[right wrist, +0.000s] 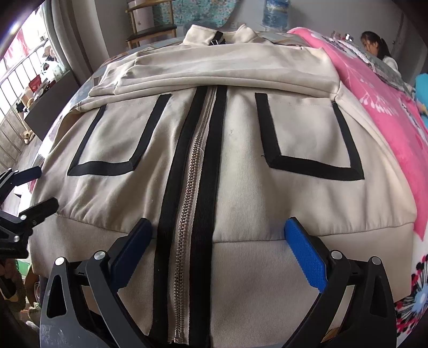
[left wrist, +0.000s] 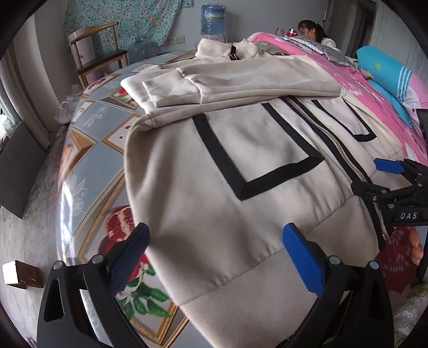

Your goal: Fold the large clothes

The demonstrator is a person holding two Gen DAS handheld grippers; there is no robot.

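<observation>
A cream zip-up jacket [left wrist: 240, 150] with black-outlined pockets lies front up on the table, both sleeves folded across its chest. It also shows in the right wrist view [right wrist: 240, 150]. My left gripper [left wrist: 214, 235] is open above the jacket's lower left hem. My right gripper [right wrist: 219, 233] is open above the hem, its jaws on either side of the zipper [right wrist: 192, 192]. The right gripper also shows at the right edge of the left wrist view [left wrist: 393, 174]. The left gripper shows at the left edge of the right wrist view [right wrist: 37, 187].
The table has a patterned fruit-print cloth [left wrist: 88, 150]. A pink blanket [right wrist: 388, 107] lies under and right of the jacket, with a blue pillow [left wrist: 385, 69]. A wooden chair [left wrist: 93, 50] and a water jug [left wrist: 212, 20] stand behind. A person [left wrist: 315, 32] sits far back.
</observation>
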